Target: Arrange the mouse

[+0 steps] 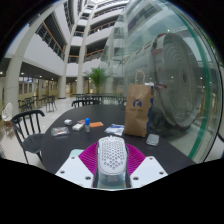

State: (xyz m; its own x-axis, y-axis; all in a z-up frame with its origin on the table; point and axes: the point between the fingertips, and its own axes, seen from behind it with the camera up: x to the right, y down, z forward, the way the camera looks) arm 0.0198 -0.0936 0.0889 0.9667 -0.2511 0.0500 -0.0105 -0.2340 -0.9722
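A white mouse (112, 157) with a perforated honeycomb shell sits between my gripper's fingers, its length running away from me. Both magenta pads (89, 157) press against its sides. My gripper (112, 160) holds it lifted above the dark round table (60, 148), which lies beyond and below the fingers.
On the table beyond the mouse stand a brown paper bag (137, 108), a small orange item (87, 121), a blue item (96, 125), papers (115, 129) and a white item (152, 139). A black chair (27, 127) stands at the left. A glass wall (185, 80) curves on the right.
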